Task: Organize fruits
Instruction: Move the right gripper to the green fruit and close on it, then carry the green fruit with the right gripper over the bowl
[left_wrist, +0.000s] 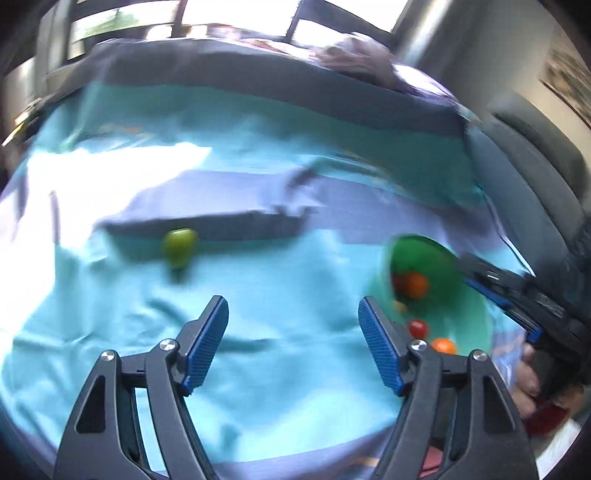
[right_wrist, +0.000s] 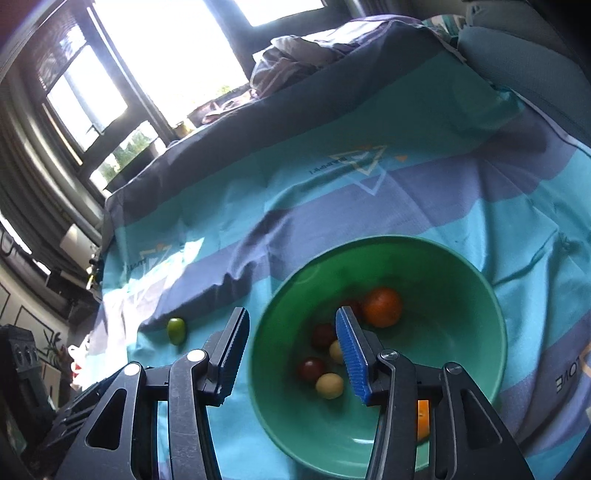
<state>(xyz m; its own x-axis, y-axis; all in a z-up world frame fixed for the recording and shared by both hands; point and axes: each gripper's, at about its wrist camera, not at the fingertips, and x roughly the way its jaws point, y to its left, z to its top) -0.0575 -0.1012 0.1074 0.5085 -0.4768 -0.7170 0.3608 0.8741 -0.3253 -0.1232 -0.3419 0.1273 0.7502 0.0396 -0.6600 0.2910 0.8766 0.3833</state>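
Note:
A green bowl (right_wrist: 461, 332) sits on the bedspread, holding an orange (right_wrist: 382, 307), two dark red fruits (right_wrist: 313, 370) and two pale yellow ones (right_wrist: 330, 386). My right gripper (right_wrist: 291, 312) straddles the bowl's near-left rim, one finger outside and the blue-padded finger inside; the pads stand apart from the rim. A small green fruit (right_wrist: 176, 329) lies alone on the cover to the left. In the blurred left wrist view, my left gripper (left_wrist: 291, 301) is open and empty above bare cover, the green fruit (left_wrist: 180, 245) ahead to its left, the bowl (left_wrist: 424, 251) to its right.
The striped blue and teal bedspread (right_wrist: 369, 206) covers the whole bed. Crumpled clothes (right_wrist: 295, 55) lie at the far end below the windows. A grey cushion (left_wrist: 535, 166) borders the right side. A person's hand (left_wrist: 532, 376) holds the right gripper.

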